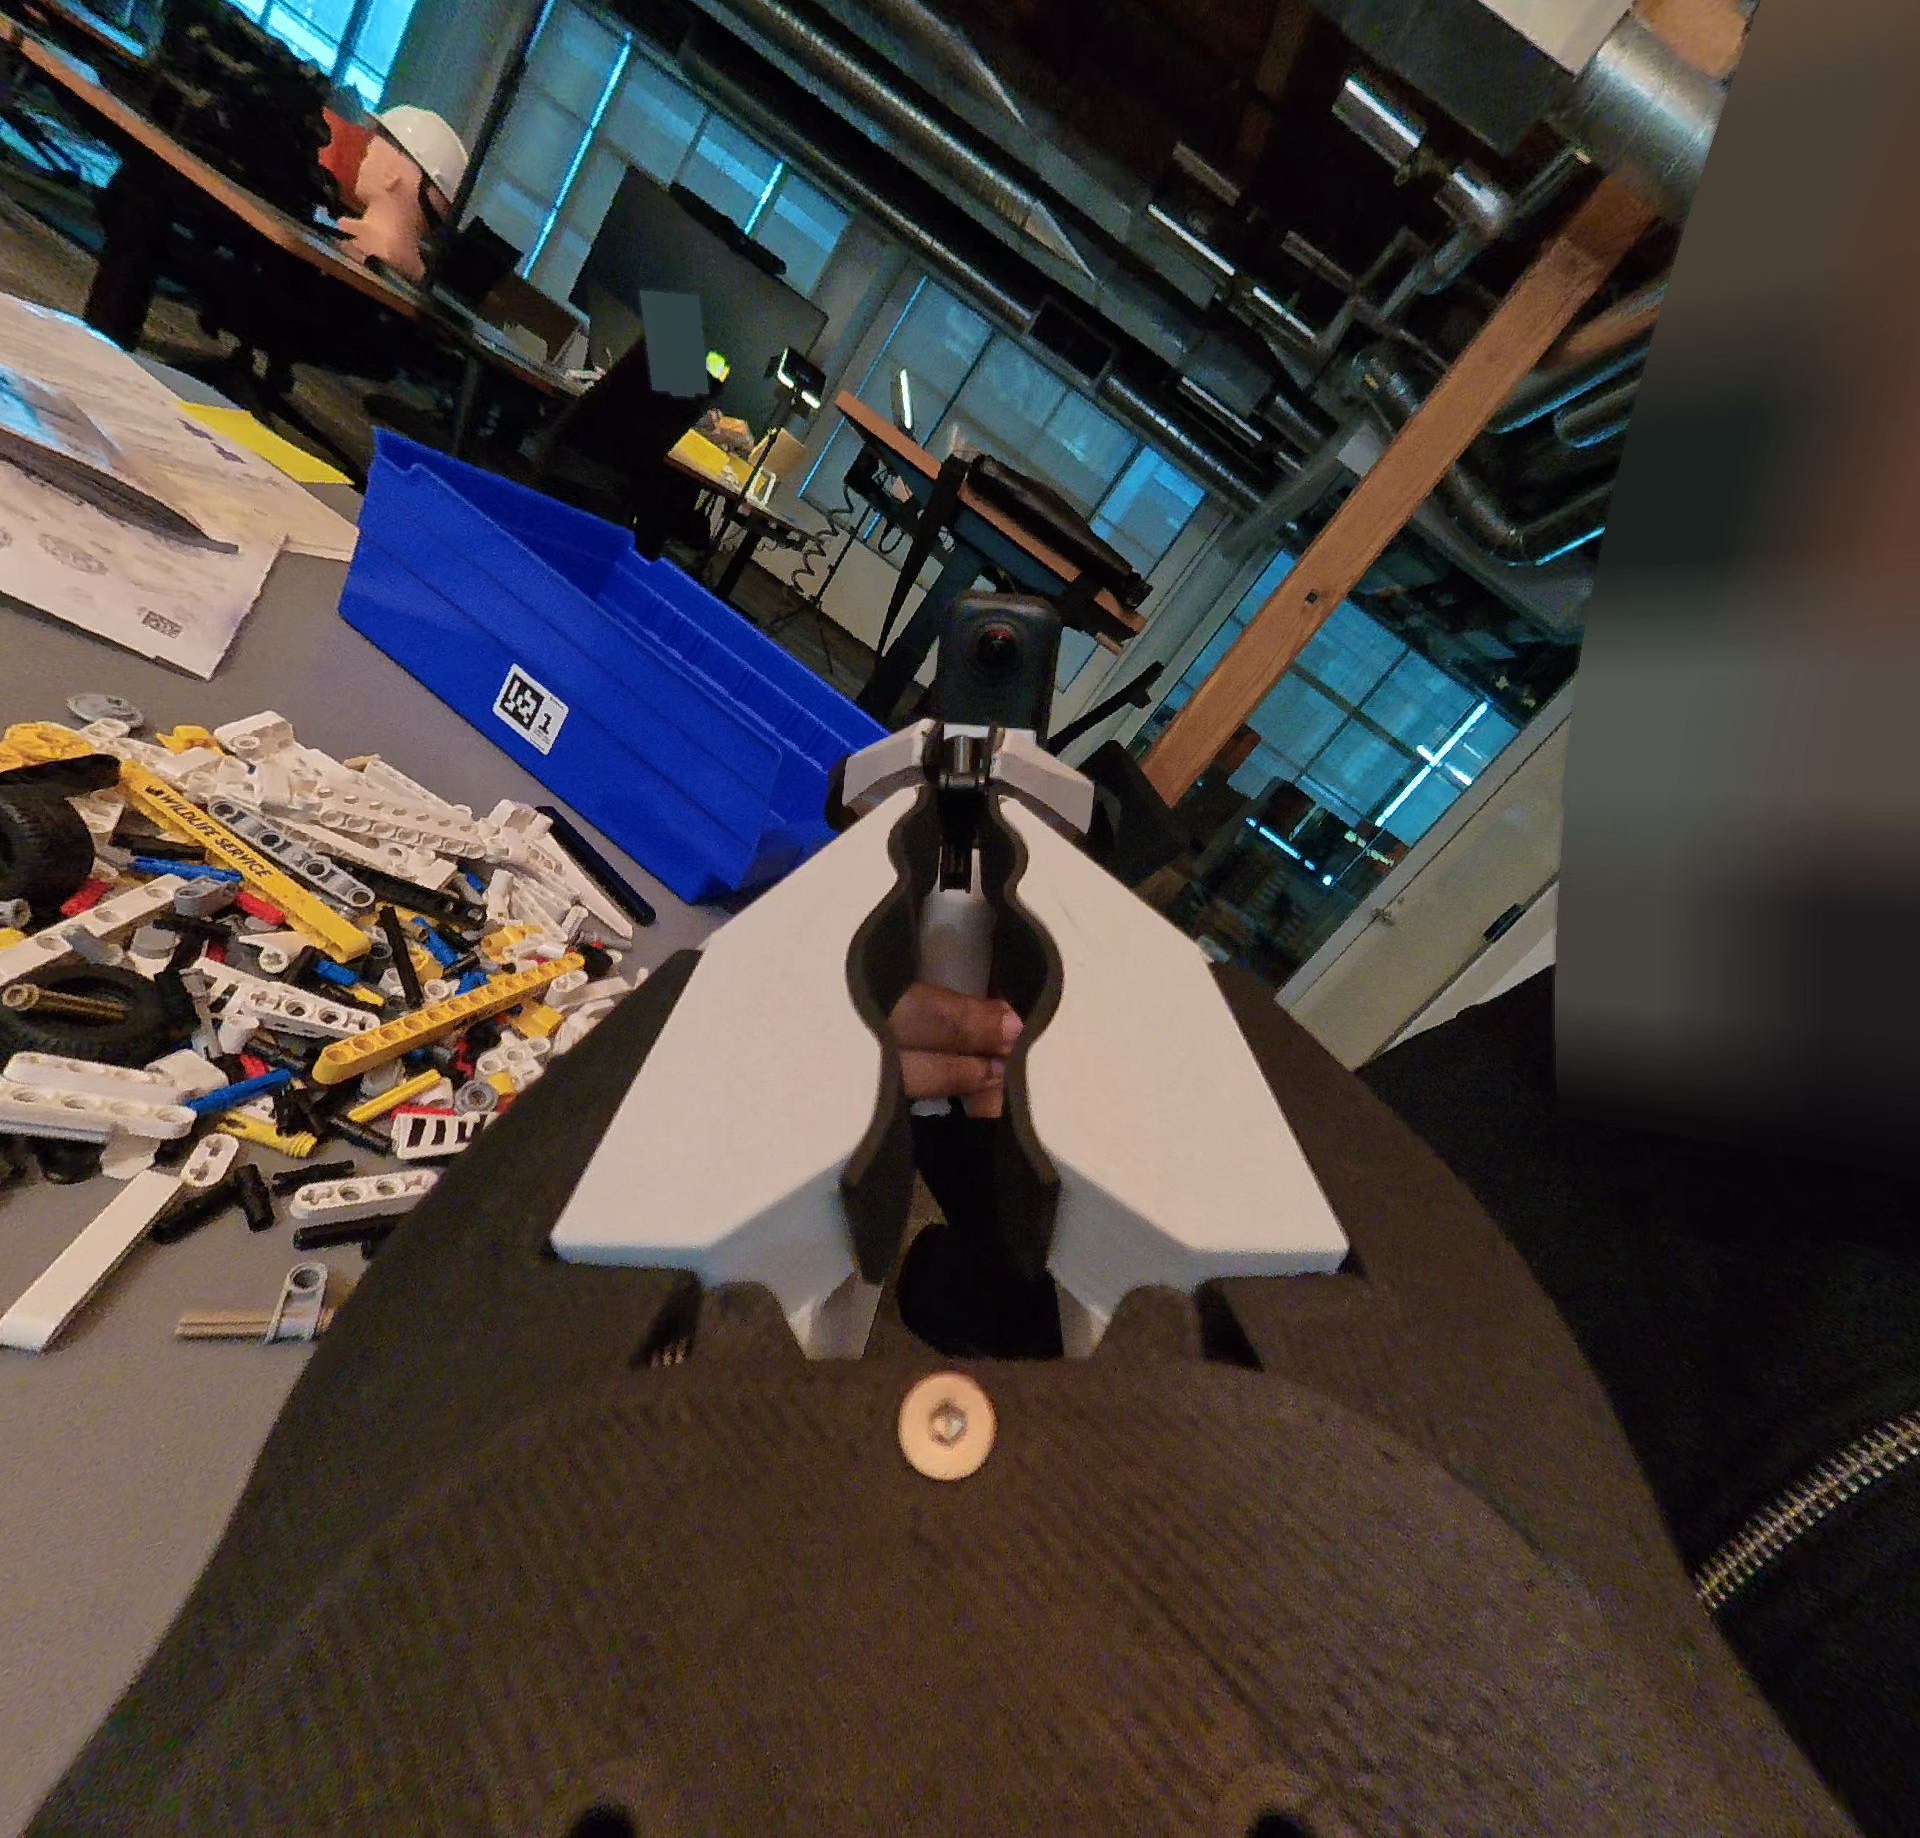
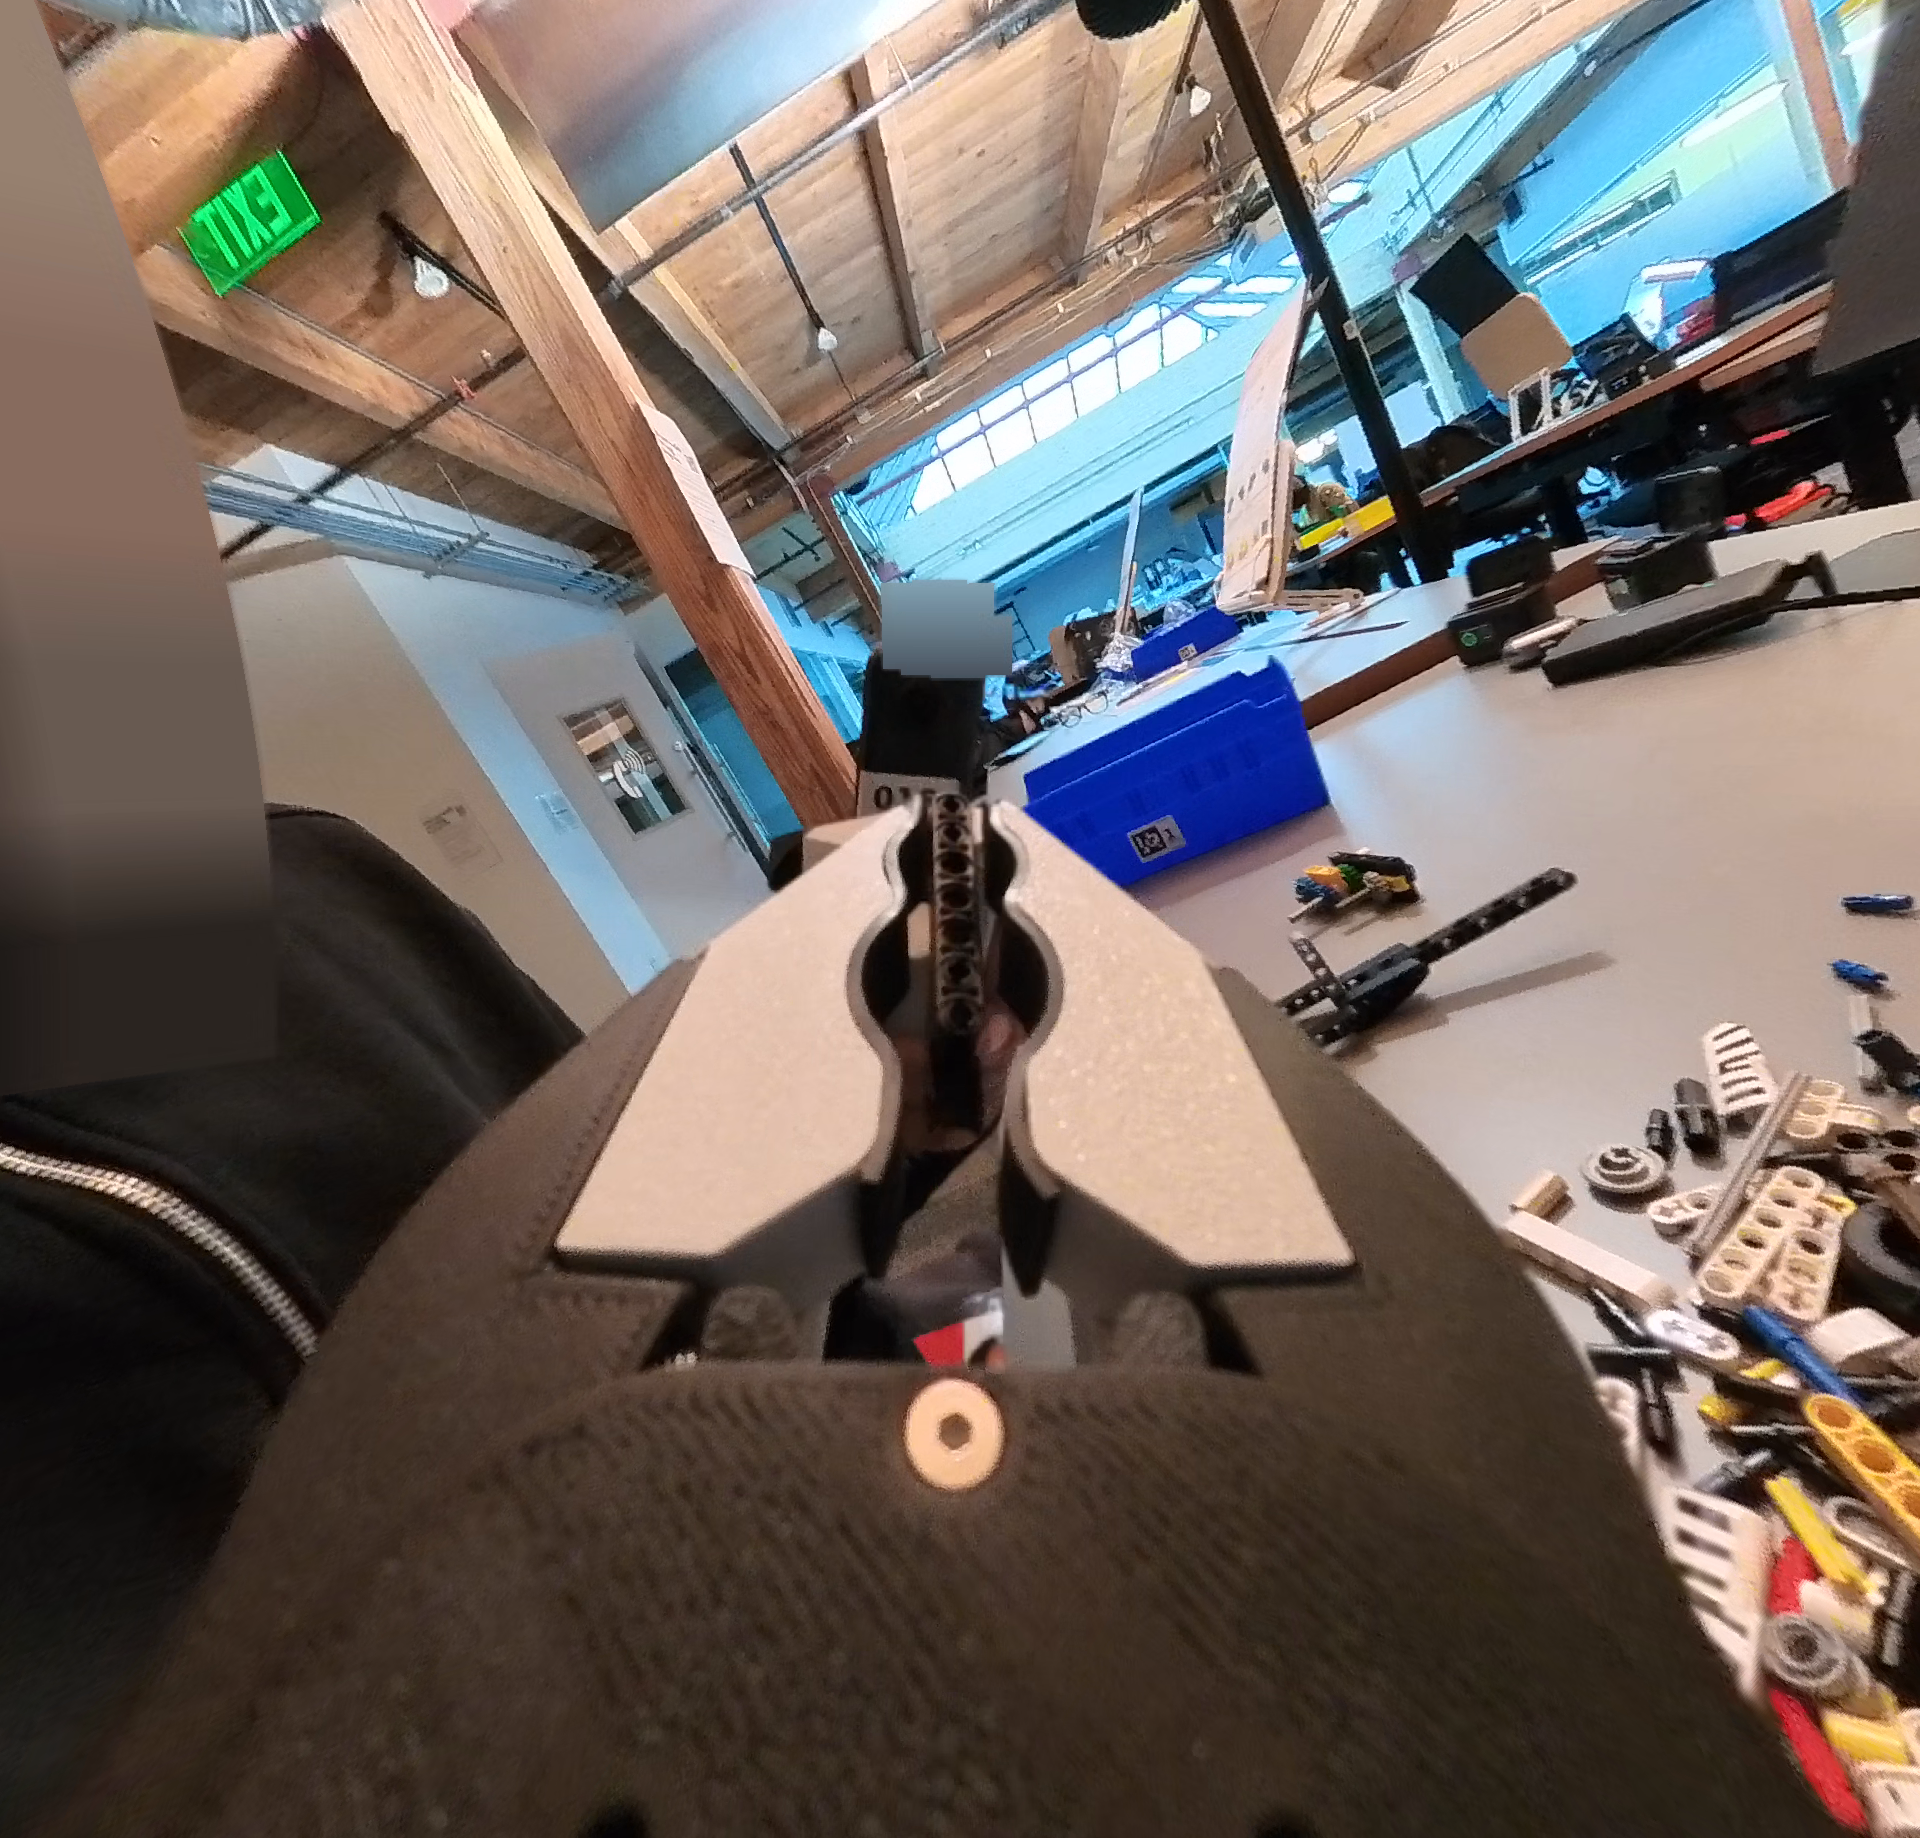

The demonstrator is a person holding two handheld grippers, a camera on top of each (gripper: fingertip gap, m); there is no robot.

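Up close in the left wrist view, the left gripper (image 1: 961, 749) points over the table edge with its two white fingers nearly together, and something small and dark with a metal pin sits at their tips; whether the pads press on it cannot be told. Straight beyond those tips stands the other gripper, seen head-on — its black camera (image 1: 995, 656) on top, its pale handle wrapped by a hand (image 1: 956, 1045). Left of the fingers a blue bin (image 1: 582, 666) with a square marker label stands on the grey table (image 1: 125, 1476), and nearer the viewer lies a pile of building-toy parts (image 1: 260, 967): white and yellow holed beams, black tyres, small blue and red pins. A printed instruction sheet (image 1: 114, 531) lies behind the pile. A black zipped sleeve fills the right edge.

Next, the right wrist view shows what the first cannot: the right gripper (image 2: 958, 822) is clamped on a black holed beam (image 2: 956, 915), which runs lengthwise between the fingers with its row of round holes facing the camera, a pad close against each side. Past the tips is a black block bearing a white label. On the table to the right sit the same blue bin (image 2: 1184, 780), a small multicoloured assembly (image 2: 1351, 879), a black beam assembly (image 2: 1382, 978) — and part of the loose pile at the lower right.
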